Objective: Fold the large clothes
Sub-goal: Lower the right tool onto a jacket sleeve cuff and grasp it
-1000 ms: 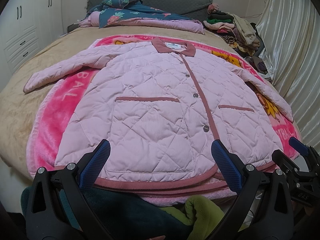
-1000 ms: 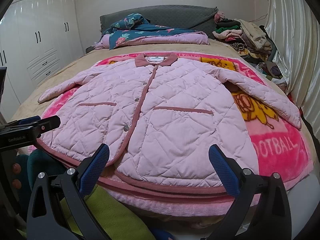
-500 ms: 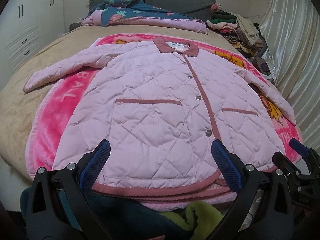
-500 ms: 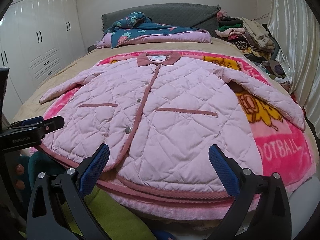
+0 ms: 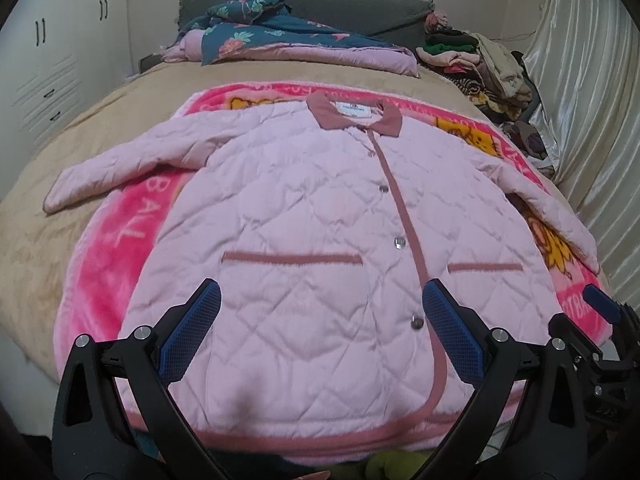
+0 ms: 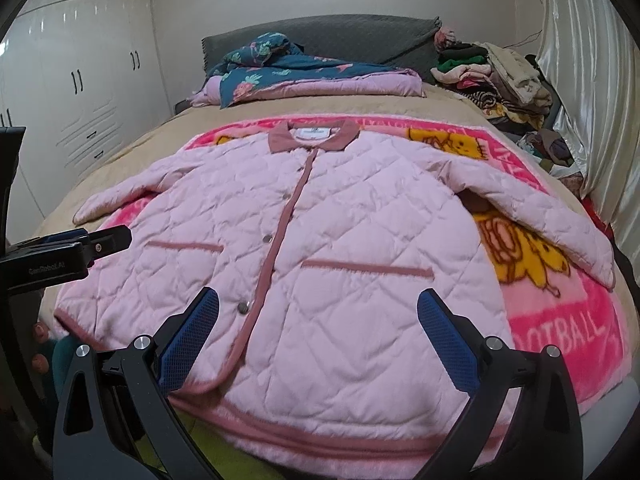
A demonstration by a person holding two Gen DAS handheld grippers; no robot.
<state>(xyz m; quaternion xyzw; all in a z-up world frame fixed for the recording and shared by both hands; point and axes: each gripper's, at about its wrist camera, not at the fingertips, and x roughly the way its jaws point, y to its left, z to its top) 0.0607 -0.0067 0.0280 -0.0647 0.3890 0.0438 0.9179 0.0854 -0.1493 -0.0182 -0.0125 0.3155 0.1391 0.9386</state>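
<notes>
Looking down both cameras, I see the pink quilted jacket (image 5: 320,248) spread flat, front up and snapped shut, on a bright pink blanket (image 5: 120,232) across the bed (image 5: 48,248), collar toward the headboard and hem at the near edge. No fold has been made: both sleeves lie stretched out to the sides and the body is at full length, so I judge the whole job is ahead of me, sleeves in first, then the body doubled. My left hand-held gripper (image 5: 320,332) hangs over the hem with its jaws spread wide and nothing between them; my right hand-held gripper (image 6: 318,332) is likewise wide and empty, just above the lower front. The left camera shows the left sleeve (image 5: 120,168) out to its cuff, and the right hand-held gripper's tip at its right edge. The right camera gives what that view crops: the right sleeve (image 6: 540,216) entire, lying over the blanket's yellow cartoon, plus the white wardrobe (image 6: 80,88) and more of the clothes pile (image 6: 496,72) by the curtain (image 6: 592,60).
</notes>
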